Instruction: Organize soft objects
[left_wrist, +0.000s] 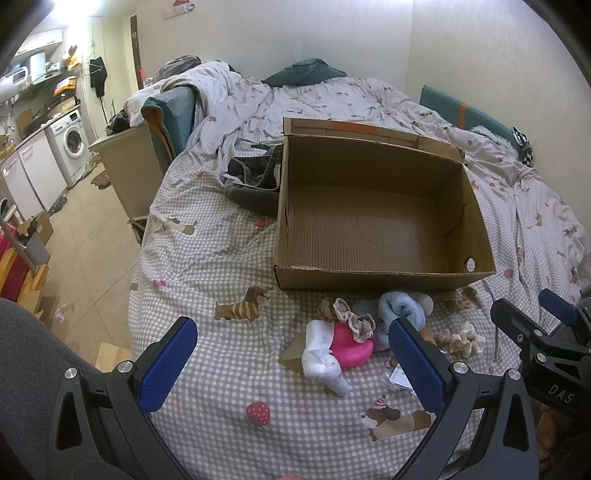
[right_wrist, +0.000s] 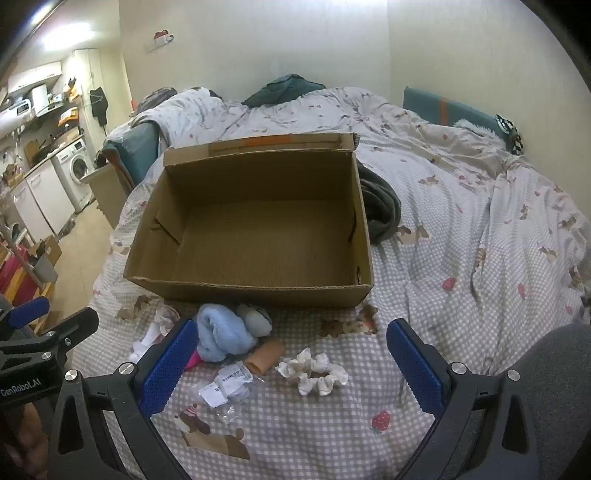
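I am hovering both grippers, left gripper (left_wrist: 291, 354) and right gripper (right_wrist: 291, 354), fingers spread wide and empty, over the bed. The cream scrunchie (right_wrist: 314, 371) is lying near the empty cardboard box (right_wrist: 251, 288); light, squashy, best pinched across its ruffled band.

Brown cardboard box (left_wrist: 369, 221); grey-white checked bedsheet (left_wrist: 221, 258) with dachshund and strawberry prints; pink duck (left_wrist: 351, 347); light blue towel (right_wrist: 221, 332); cream scrunchie (right_wrist: 314, 373); white sock (left_wrist: 321, 354).
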